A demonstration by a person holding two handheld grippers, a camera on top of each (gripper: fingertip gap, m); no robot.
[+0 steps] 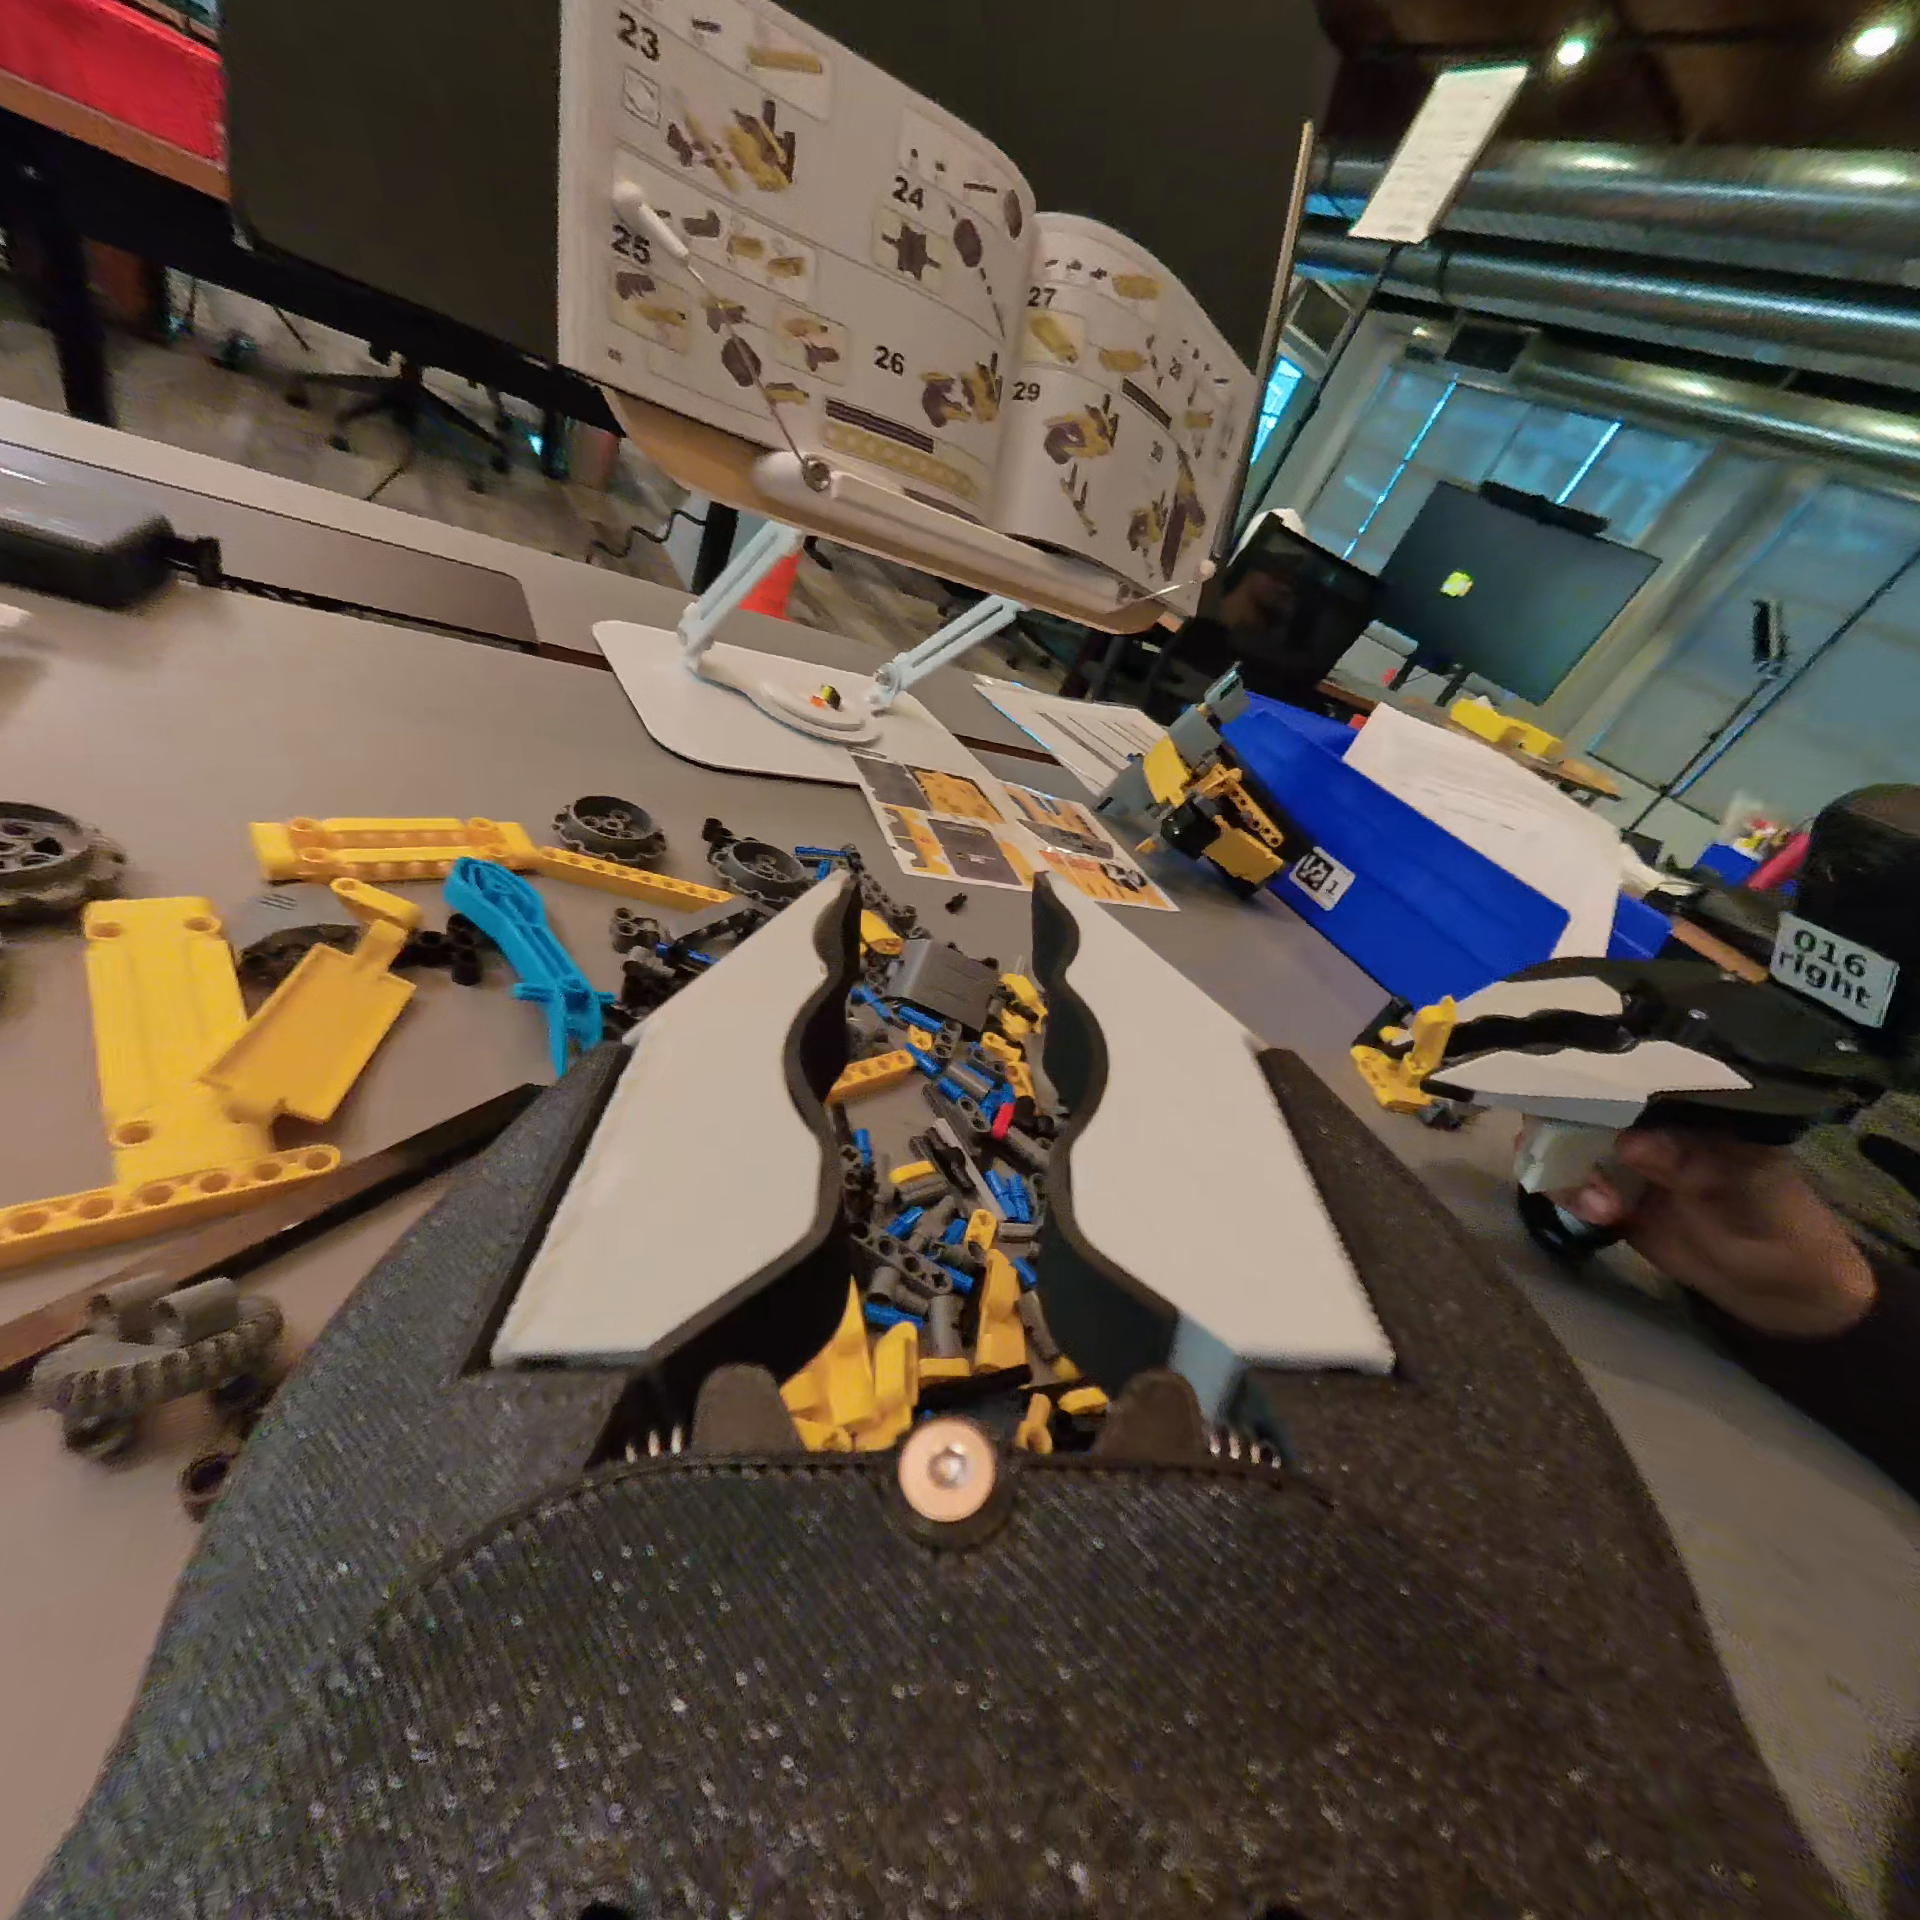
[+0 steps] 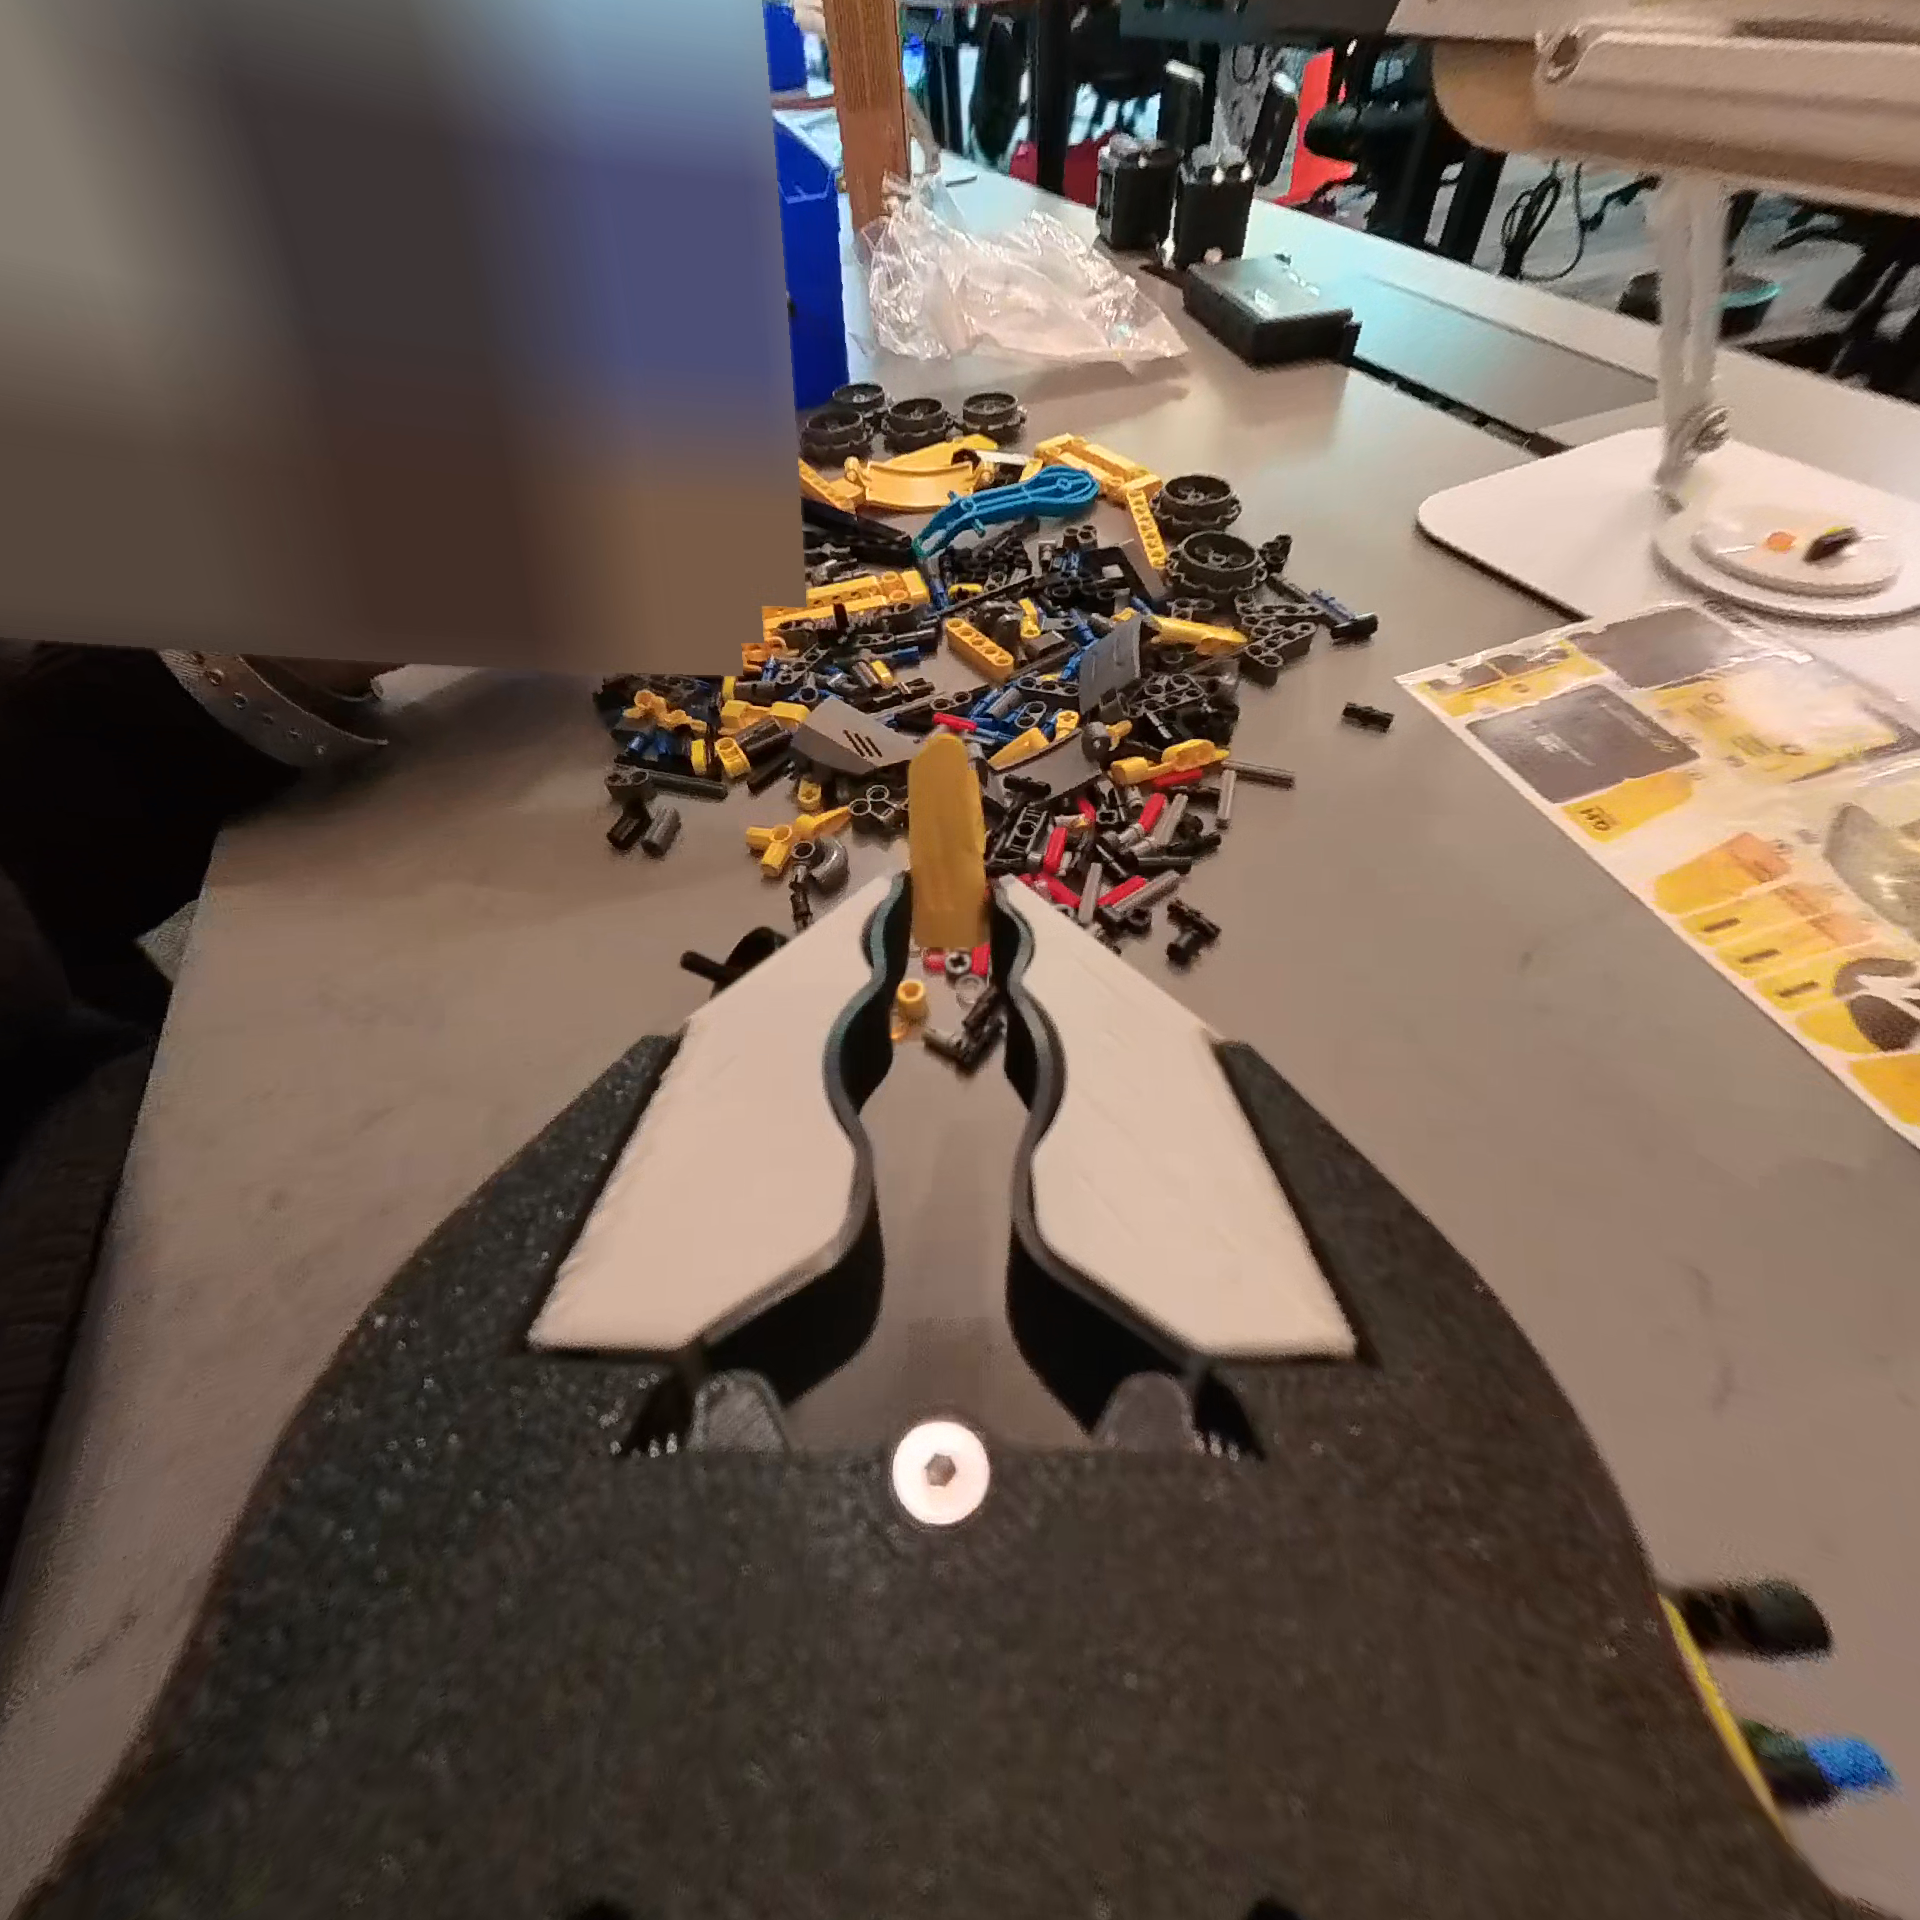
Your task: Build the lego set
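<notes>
Over parts pile (image 1: 935, 1101) — left jaws agape

Indoor light, moderately bright, from ceiling spots (image 1: 1870, 42) up top right. Soft shadows on the worktop (image 1: 312, 717). Strong fisheye bending at edges. Motion blur near both frames' borders; booklet (image 1: 831, 260) sharp. Large mosaic patch covers right wrist view's upper left.

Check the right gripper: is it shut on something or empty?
Shut on a yellow piece. The right gripper has its fingers pinching the piece's lower end, which sticks out past the tips.
</notes>
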